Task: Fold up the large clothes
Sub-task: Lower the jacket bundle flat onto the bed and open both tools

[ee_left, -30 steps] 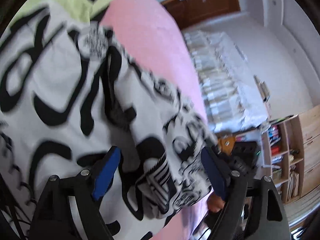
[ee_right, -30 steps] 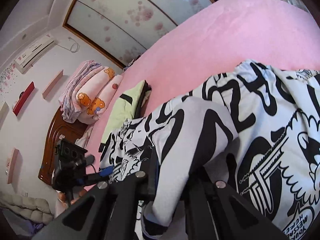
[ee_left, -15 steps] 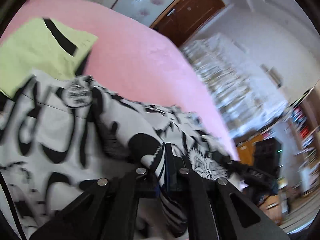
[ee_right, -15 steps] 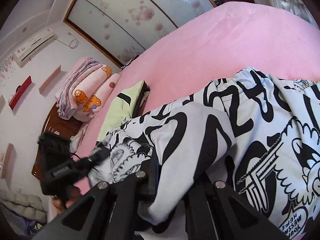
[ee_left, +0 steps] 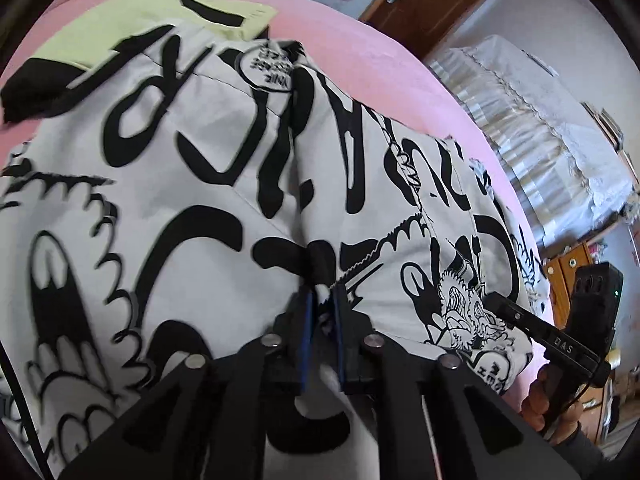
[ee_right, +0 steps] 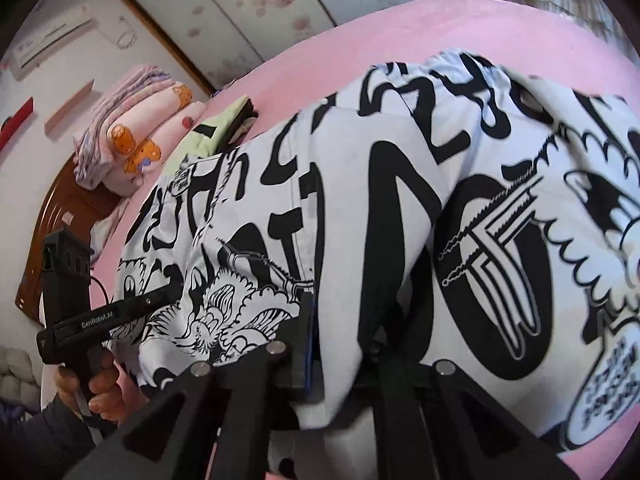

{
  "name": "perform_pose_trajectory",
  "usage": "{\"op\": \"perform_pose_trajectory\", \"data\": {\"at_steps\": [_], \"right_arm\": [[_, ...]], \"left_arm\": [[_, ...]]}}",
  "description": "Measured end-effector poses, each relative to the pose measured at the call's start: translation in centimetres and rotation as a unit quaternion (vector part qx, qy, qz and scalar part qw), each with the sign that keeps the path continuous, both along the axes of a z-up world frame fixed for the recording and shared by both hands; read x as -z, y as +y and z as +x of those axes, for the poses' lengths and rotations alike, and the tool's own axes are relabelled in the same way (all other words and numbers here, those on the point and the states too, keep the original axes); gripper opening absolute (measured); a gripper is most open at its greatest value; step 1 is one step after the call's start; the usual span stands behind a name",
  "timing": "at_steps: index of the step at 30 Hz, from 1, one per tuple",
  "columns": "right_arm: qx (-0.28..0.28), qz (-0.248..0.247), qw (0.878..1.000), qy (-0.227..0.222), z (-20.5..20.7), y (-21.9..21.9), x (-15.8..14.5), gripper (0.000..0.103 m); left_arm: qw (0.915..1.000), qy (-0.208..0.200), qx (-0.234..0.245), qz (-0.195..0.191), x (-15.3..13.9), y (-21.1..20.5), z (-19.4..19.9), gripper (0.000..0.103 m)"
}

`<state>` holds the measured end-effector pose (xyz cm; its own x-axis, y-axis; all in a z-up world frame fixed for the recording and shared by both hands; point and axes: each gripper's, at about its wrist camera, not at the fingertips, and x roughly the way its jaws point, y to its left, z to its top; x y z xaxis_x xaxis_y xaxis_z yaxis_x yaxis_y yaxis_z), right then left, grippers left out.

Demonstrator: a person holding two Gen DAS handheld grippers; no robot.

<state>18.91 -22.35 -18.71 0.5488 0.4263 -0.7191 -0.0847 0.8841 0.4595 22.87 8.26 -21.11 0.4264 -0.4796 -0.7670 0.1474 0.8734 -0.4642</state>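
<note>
We see the left claw (ee_left: 322,312) pinching a fold of the white black-printed cotton garment (ee_left: 180,168); right claw (ee_right: 340,344) likewise clamped on it; pink bed (ee_right: 400,36) towards twelve o'clock.

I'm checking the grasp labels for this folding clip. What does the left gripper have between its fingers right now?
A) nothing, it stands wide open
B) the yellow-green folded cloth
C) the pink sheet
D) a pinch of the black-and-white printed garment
D: in the left wrist view the left gripper has its blue-padded fingers closed on a fold of the black-and-white printed garment.
</note>
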Motion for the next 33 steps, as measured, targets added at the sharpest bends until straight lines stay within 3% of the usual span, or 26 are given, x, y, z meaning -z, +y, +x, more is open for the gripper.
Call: {"op": "perform_pose_trajectory", "data": {"at_steps": [2,4,6,12,16,20,22,24,30,33], "right_arm": [[0.005,-0.010,1.000,0.006,-0.2,-0.6,-1.1,0.018],[0.024,-0.019,1.000,-0.002,-0.6,-1.5,-2.5,0.035],[0.045,-0.027,0.998,-0.022,-1.3,-2.1,-4.1,0.041],[0.023,-0.074,0.993,-0.087,-0.6,-0.2,-7.8,0.040],[-0.006,-0.096,0.991,-0.092,1.2,2.7,-7.1,0.040],[0.001,-0.127,0.990,-0.062,1.8,3.1,-4.1,0.039],[0.004,-0.139,0.989,-0.039,1.4,2.3,-2.2,0.023],[0.001,-0.132,0.991,-0.027,0.3,1.6,-0.6,0.020],[0.015,-0.118,0.993,-0.023,-0.9,1.1,-0.9,0.020],[0.024,-0.105,0.994,-0.013,-1.0,0.8,-1.1,0.021]], "left_arm": [[0.9999,-0.004,-0.010,0.005,-0.9,0.3,-0.9,0.017],[0.9992,-0.019,-0.029,0.022,-2.7,0.9,-1.5,0.023],[0.9983,-0.035,-0.041,0.023,-4.3,0.7,-1.7,0.024],[0.9976,-0.066,-0.020,0.002,-7.1,-2.9,-2.5,0.024],[0.9983,-0.055,-0.008,0.019,-5.7,-6.9,-2.5,0.024],[0.9967,-0.032,-0.006,0.074,-2.5,-8.4,-3.3,0.024],[0.9953,-0.038,-0.001,0.089,-1.3,-8.2,-4.0,0.024],[0.9948,-0.049,0.003,0.090,-0.9,-7.8,-4.7,0.024],[0.9938,-0.044,-0.001,0.102,-1.4,-7.9,-5.1,0.025],[0.9932,-0.042,-0.001,0.108,-2.0,-8.3,-5.2,0.041]]}}
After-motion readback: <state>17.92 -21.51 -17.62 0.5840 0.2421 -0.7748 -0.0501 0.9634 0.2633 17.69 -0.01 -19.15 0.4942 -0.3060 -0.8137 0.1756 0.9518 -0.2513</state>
